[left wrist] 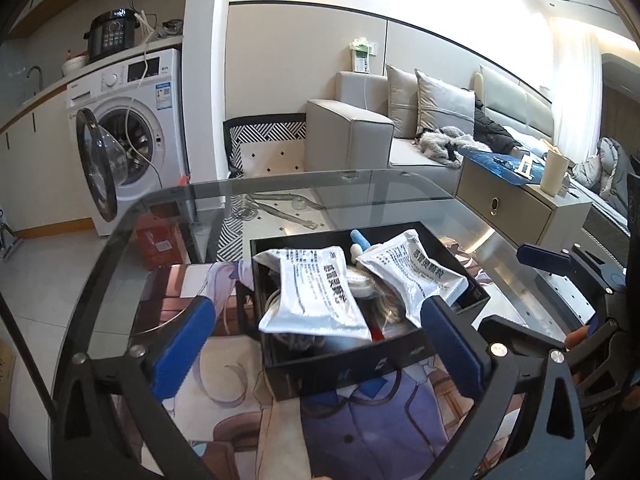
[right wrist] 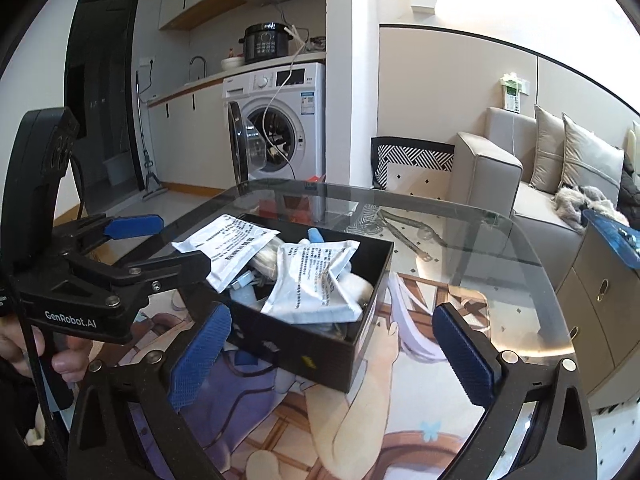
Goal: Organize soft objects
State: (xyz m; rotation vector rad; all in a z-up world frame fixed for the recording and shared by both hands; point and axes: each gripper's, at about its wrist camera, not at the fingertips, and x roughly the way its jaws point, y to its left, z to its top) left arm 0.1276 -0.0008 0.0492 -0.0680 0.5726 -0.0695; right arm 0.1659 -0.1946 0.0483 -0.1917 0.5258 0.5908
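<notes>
Two silver pouches (left wrist: 316, 292) lie heaped in the black box (left wrist: 348, 364) on the glass table (left wrist: 120, 240), one overhanging its rim, seemingly dropped in loosely. The left gripper (left wrist: 316, 344) and right gripper (right wrist: 332, 348) hang wide and empty just before the box, likely ready to tidy them.

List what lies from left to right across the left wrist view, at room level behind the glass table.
Washing machine → patterned cushion → grey sofa armrest → two upright pillows → low cabinet → cream cup.
</notes>
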